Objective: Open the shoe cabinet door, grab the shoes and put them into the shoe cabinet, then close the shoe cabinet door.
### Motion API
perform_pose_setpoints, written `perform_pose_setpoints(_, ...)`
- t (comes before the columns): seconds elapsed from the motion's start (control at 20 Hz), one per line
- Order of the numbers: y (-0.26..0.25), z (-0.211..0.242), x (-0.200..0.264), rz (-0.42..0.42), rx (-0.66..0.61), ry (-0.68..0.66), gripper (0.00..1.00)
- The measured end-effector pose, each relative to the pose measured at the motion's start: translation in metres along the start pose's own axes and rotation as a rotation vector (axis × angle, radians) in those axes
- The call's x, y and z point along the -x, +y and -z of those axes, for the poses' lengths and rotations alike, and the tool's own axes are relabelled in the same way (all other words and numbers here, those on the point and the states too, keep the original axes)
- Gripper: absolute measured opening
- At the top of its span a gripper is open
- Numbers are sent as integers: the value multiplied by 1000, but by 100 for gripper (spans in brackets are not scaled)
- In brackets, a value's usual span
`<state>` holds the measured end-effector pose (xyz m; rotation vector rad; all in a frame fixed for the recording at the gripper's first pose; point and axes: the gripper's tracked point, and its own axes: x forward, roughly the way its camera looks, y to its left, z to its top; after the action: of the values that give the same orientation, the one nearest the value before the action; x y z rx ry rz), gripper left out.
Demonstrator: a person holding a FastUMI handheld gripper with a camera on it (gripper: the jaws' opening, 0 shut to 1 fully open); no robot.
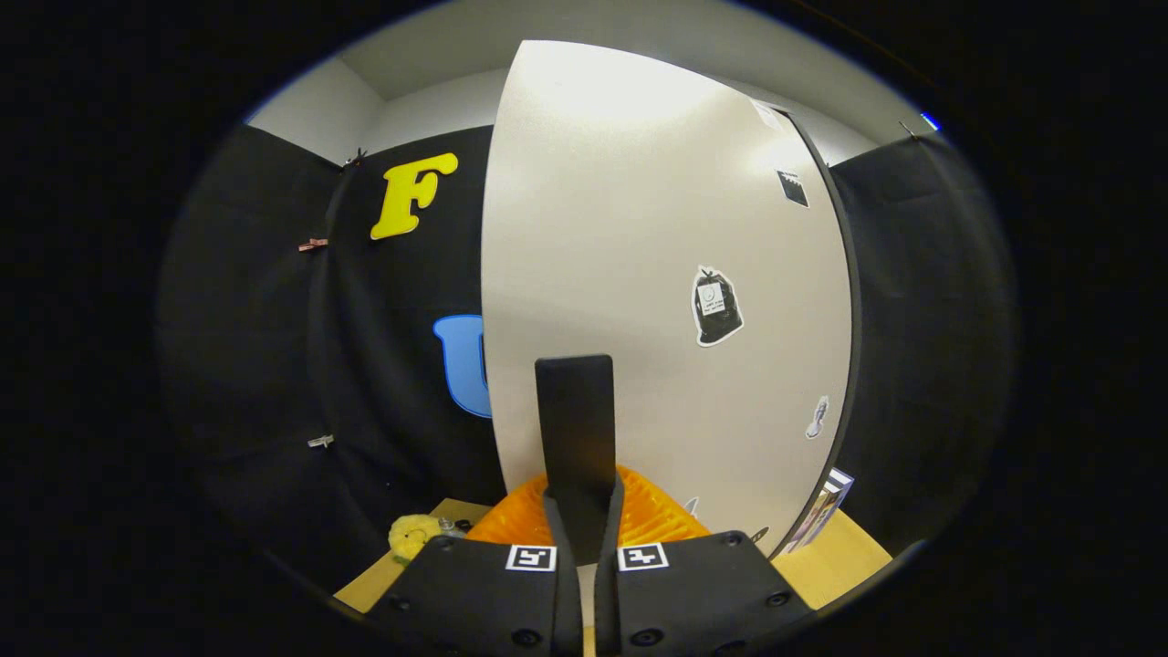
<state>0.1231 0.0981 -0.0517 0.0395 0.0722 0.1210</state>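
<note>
The white shoe cabinet door [639,228] stands tall just beyond my fingers, with a few stickers on its face and a dark edge along its right side. I cannot tell whether it is ajar. My gripper [575,367] is shut, its two fingers pressed together into one bar with nothing visible between them, tips close to the door's lower face. An orange ribbed object [652,518], possibly a shoe, lies below and behind the fingers at the foot of the door.
A small yellow fuzzy object [412,534] lies on the wooden surface [844,552] left of the orange object. Some flat printed items [826,506] lean at the door's lower right corner. Black cloth walls close in on both sides.
</note>
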Motion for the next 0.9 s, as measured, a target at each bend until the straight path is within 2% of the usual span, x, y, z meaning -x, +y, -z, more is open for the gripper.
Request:
perform_pose_setpoints(0.4, -43, 0, 71, 6, -11, -4, 9)
perform_pose_setpoints(0.9, -104, -3, 121, 47, -6, 9, 9)
